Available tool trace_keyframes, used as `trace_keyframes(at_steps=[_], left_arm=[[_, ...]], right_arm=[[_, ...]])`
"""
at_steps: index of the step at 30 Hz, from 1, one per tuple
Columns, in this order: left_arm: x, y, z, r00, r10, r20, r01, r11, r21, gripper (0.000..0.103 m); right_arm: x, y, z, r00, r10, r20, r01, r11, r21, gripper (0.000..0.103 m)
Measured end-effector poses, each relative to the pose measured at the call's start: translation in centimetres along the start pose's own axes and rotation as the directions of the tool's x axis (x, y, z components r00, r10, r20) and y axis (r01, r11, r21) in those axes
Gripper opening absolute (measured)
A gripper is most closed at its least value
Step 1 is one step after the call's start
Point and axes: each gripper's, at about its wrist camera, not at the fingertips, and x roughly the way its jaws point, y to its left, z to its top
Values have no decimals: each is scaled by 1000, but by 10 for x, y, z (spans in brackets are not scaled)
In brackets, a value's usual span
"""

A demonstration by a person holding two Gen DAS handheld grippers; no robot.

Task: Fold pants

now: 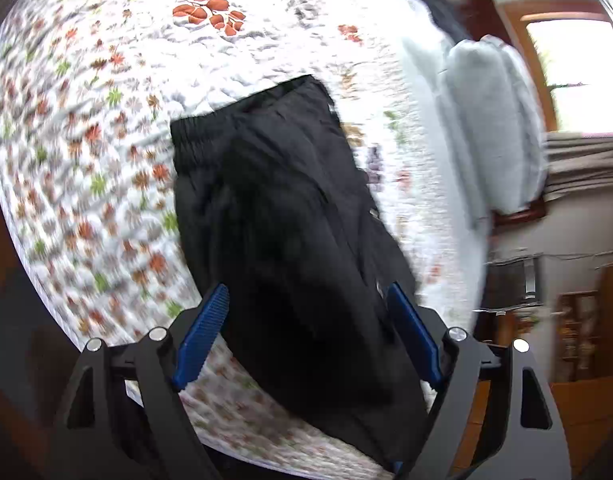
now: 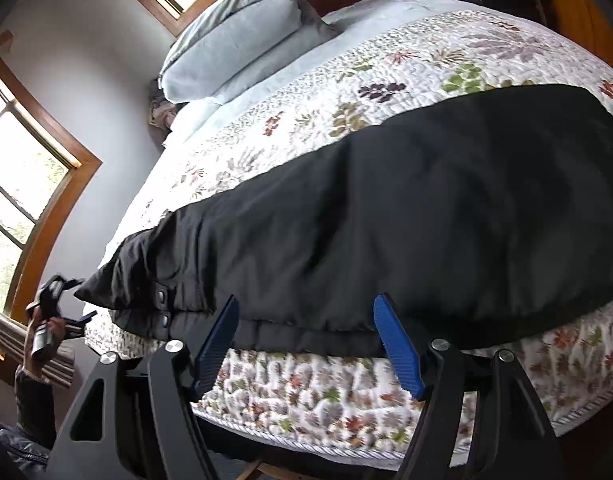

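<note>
Black pants lie lengthwise on the floral quilt, with the elastic waistband at the far end in the left wrist view. My left gripper hovers over the near end. Its blue pads stand wide apart on either side of the fabric and do not press on it. In the right wrist view the pants stretch along the bed's near edge, with snap buttons at the left end. My right gripper is open at the fabric's near edge, holding nothing. The left gripper shows small at the pants' left end.
The quilt hangs over the mattress edge right below my right gripper. Pale blue pillows lie at the head of the bed near the wood-framed windows. A person's hand holds the left gripper. Wooden shelves stand beside the bed.
</note>
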Motion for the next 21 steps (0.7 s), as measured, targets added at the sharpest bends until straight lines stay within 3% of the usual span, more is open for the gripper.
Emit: trace_keyframes(at_steps=[2,3,5,7,9,10,11,13,15,16,18,21], left_arm=[[13,-1,7,1000,5,-25,-5,1000,-14,82],[22,-5,9,999,-15,-46,14,1000,-12,75],[27,-15,10,1000,0,-29,1,1000,27,70],[27,-33,11,1000,11,29,-15,991,134,54],[25,-52,14,998,-22,57,9,976,216,32],[21,-58,17,997,-42,61,26,968,248,28],[20,-65,16,996,-57,69,35,956,292,22],[10,-87,8,987,-118,112,57,897,439,19],[1,-104,-8,970,-183,158,50,791,609,18],[-4,-106,-21,960,-215,178,35,726,687,18],[0,-91,-30,962,-184,202,-16,700,714,18],[15,-53,-21,970,-39,241,-135,737,662,20]], right_arm=[[1,3,0,1000,0,4,0,1000,-7,71],[1,4,1,1000,-3,3,3,1000,-11,71],[2,5,2,1000,-17,-1,17,1000,-15,71],[2,5,3,1000,-26,1,26,1000,-18,71],[1,5,5,1000,-31,7,31,999,-20,71],[0,4,6,999,-32,9,32,999,-18,71],[0,3,7,999,-34,12,34,999,-14,71],[-1,1,9,999,-35,19,35,999,-5,71],[-2,-1,9,999,-34,23,34,999,7,71],[-3,-2,9,999,-38,23,38,999,11,71],[-6,-6,8,998,-55,25,55,998,21,71],[-16,-18,7,996,-83,36,81,995,57,71]])
